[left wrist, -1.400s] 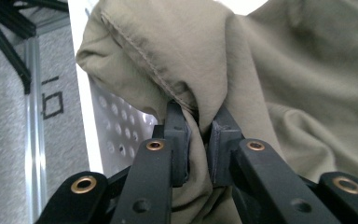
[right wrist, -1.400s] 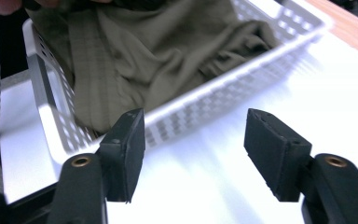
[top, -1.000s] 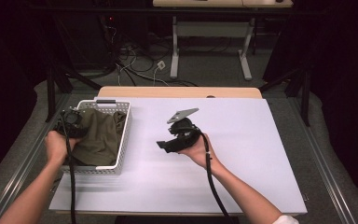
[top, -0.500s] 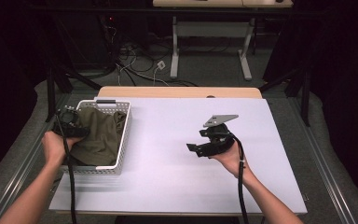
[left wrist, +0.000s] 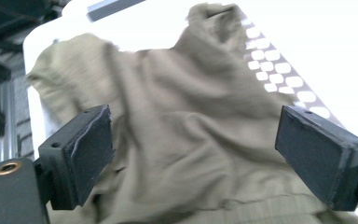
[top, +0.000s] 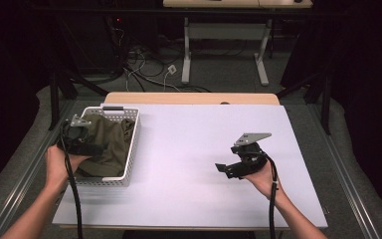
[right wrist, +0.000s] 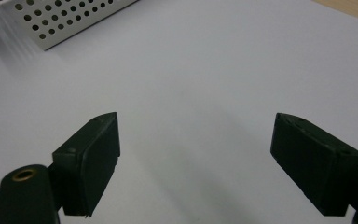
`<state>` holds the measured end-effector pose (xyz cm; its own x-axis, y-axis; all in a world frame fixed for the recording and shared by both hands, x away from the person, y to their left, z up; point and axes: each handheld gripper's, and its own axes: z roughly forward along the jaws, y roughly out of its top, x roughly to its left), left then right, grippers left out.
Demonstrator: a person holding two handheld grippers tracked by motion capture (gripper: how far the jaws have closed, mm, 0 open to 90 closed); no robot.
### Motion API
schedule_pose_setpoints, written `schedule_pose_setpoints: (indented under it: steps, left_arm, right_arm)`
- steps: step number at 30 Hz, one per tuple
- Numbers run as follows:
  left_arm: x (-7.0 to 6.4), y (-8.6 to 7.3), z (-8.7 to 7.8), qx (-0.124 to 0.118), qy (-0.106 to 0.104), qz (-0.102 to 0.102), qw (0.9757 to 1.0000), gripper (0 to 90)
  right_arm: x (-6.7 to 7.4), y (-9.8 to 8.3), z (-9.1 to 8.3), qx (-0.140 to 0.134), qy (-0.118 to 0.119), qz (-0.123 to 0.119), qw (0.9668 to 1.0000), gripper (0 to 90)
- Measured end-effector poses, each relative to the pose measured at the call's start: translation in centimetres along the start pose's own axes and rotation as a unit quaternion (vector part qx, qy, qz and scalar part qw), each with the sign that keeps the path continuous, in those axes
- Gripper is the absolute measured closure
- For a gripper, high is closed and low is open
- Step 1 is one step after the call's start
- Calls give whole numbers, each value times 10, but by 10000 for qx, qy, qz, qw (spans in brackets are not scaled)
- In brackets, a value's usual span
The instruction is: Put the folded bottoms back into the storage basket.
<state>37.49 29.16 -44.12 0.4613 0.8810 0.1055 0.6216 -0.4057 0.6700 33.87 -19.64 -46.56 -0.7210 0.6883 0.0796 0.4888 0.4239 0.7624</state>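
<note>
A white counter is seen from above, with a white perforated basket standing at its left edge. An olive-green garment is crumpled inside the basket and fills most of it; in the left gripper view its folds are seen rising against the basket's perforated wall. The left gripper is held over the basket's left side, just above the cloth. Its fingers have just been opening and are spread wide, with the garment below them but not pinched. The right gripper is held over bare counter, well apart from the basket. Its fingers have also just been opening and are spread wide, with nothing between them.
</note>
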Motion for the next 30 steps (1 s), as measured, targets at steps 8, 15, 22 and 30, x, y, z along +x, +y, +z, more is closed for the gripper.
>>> schedule_pose_setpoints:
  steps: [8, 15, 22, 30]
  left_arm:
    - [-39, -2, -8, -109, -360, 481, 9981, 72]
    - [-65, -13, -16, -231, -527, 726, 9957, 44]
    - [-86, -30, -20, -243, -599, 941, 9935, 7]
    - [-104, -50, -23, -344, -636, 1112, 9912, 0]
  right_arm:
    - [-6, -16, -13, -84, -96, 68, 9999, 140]
    - [-8, -34, -23, -64, -212, 88, 9997, 127]
    - [-10, -55, -27, -47, -344, 148, 9993, 116]
    - [-4, -75, -30, 121, -473, 44, 9988, 103]
